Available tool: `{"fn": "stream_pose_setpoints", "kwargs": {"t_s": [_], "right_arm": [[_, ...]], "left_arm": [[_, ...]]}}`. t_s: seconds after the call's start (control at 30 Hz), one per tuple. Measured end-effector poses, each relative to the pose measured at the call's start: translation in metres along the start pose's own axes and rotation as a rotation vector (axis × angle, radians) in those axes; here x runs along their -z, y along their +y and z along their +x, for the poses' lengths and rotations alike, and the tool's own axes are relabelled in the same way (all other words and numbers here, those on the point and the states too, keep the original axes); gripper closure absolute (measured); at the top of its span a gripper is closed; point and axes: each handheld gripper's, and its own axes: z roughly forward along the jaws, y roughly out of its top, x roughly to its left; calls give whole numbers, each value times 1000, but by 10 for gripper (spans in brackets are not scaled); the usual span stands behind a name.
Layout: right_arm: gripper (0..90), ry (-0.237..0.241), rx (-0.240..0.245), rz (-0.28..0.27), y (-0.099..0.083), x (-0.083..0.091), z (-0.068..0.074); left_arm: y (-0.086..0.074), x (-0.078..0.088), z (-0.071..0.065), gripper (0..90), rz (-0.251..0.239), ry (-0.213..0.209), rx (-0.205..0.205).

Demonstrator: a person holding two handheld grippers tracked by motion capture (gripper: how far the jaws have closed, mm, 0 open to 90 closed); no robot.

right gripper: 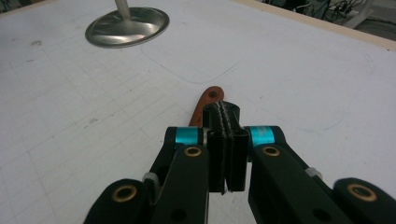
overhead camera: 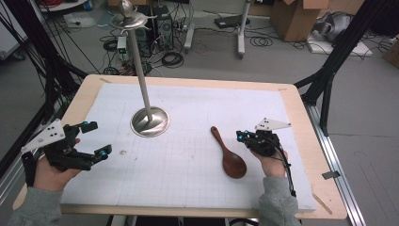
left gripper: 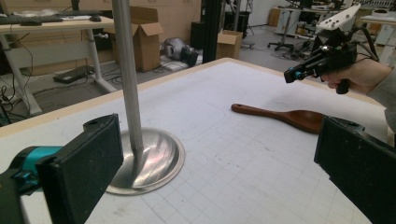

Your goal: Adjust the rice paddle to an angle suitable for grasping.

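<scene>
From my seat at the remote station, I have the right tool (overhead camera: 243, 137) clenched, pads pressed flat against each other with nothing between them. In the right gripper view it hangs over the handle of the wooden spoon (overhead camera: 229, 154), whose holed tip pokes out just past the closed pads; I cannot tell whether they touch the wood. In the high view the tool sits just beside the spoon, on its right.

The spoon lies flat on the white gridded mat (overhead camera: 188, 174), bowl toward my side, handle pointing away and slightly left. It rests right of centre, well in from the mat's right border and from the desk (overhead camera: 301, 108) rim beyond it.

My left tool (overhead camera: 96, 140) is released, jaws spread wide with nothing between them, held above the mat's left part close to the desk's left edge. Its view looks across at the metal stand (overhead camera: 149, 121) and the spoon farther off.

The stand's round base sits on the mat left of centre, well apart from the spoon, its pole rising tall and leaning toward the far side in the high view. Between base and spoon there is a broad open strip of mat, and the near half of the mat between my two hands is bare as well.
</scene>
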Motion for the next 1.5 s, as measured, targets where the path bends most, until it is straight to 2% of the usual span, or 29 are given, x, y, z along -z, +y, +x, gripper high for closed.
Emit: {"fn": "stream_pose_setpoints", "kwargs": {"t_s": [0.13,0.2,0.53,0.73,0.9,1.27,1.5], "right_arm": [[895,1,-6,2,-1,-6,1],[895,9,-25,8,-2,-10,2],[895,4,-17,34,-3,-22,1],[895,2,-1,72,-6,-32,1],[895,2,3,76,-7,-36,1],[895,23,3,112,-9,-47,0],[895,32,-2,130,-12,-51,-6]], "left_arm": [[-2,1,0,18,7,2,4],[-2,1,0,18,9,3,7],[-6,3,-1,18,23,7,7],[-7,4,-2,18,24,6,11],[-8,5,-2,18,29,8,10],[-10,7,-3,18,41,11,13],[-10,9,-4,31,38,8,10]]}}
